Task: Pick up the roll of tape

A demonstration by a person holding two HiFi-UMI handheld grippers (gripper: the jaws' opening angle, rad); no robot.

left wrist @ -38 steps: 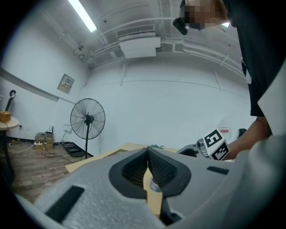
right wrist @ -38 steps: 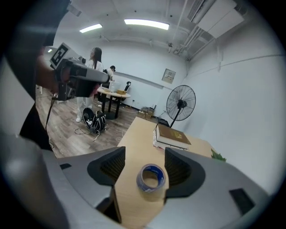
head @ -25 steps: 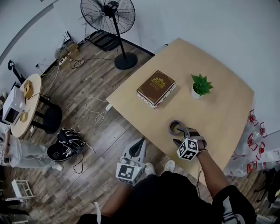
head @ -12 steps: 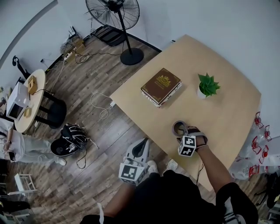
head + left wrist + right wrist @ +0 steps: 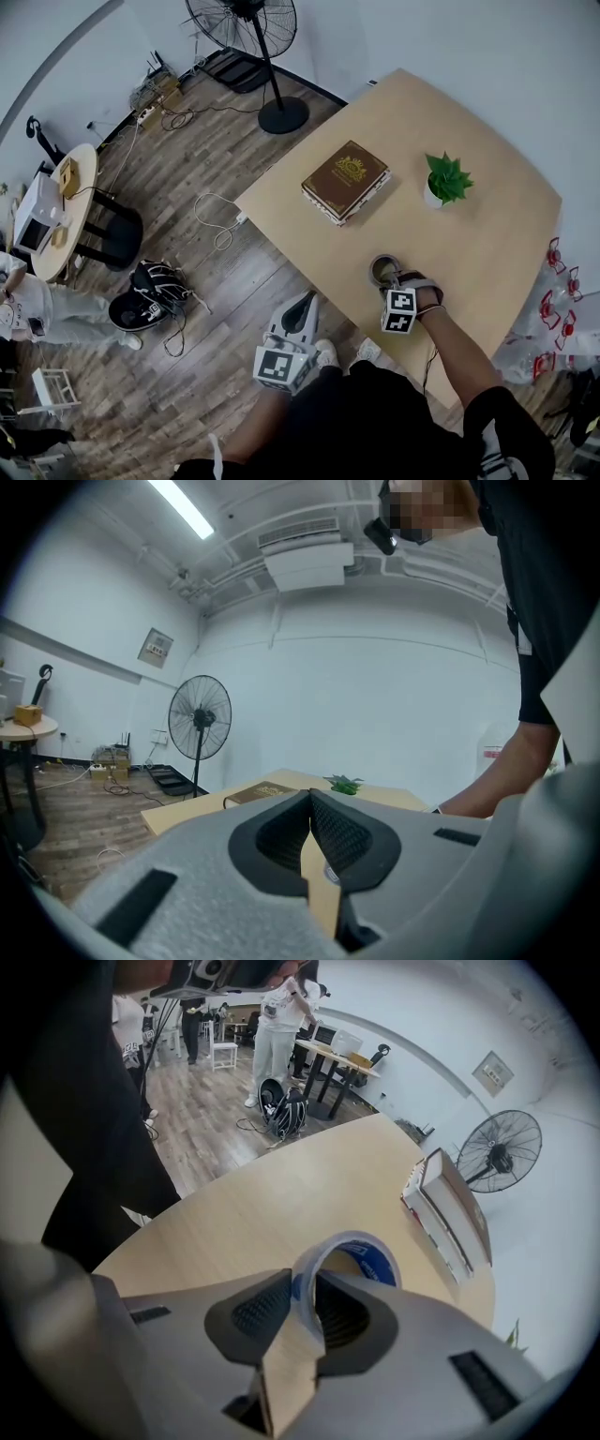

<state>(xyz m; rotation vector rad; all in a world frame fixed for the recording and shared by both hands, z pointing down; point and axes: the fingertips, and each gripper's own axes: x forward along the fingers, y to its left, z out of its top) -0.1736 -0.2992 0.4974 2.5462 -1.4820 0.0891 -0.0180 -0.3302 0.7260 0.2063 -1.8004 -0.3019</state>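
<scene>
Head view: the roll of tape [image 5: 382, 270] lies by the near edge of the worktop [image 5: 487, 234], under the right hand-held gripper [image 5: 391, 279]; left gripper view: the left hand-held gripper [image 5: 309, 803] has its jaws together, empty; right gripper view: the jaws are closing on the roll's wall, one pad inside the ring

No lettering can be read anywhere. The brown book [image 5: 345, 181] bears a gold emblem whose wording is too small to make out. The blue print inside the roll of tape [image 5: 373, 1260] and the wall plaque [image 5: 155, 647] are equally illegible.
</scene>
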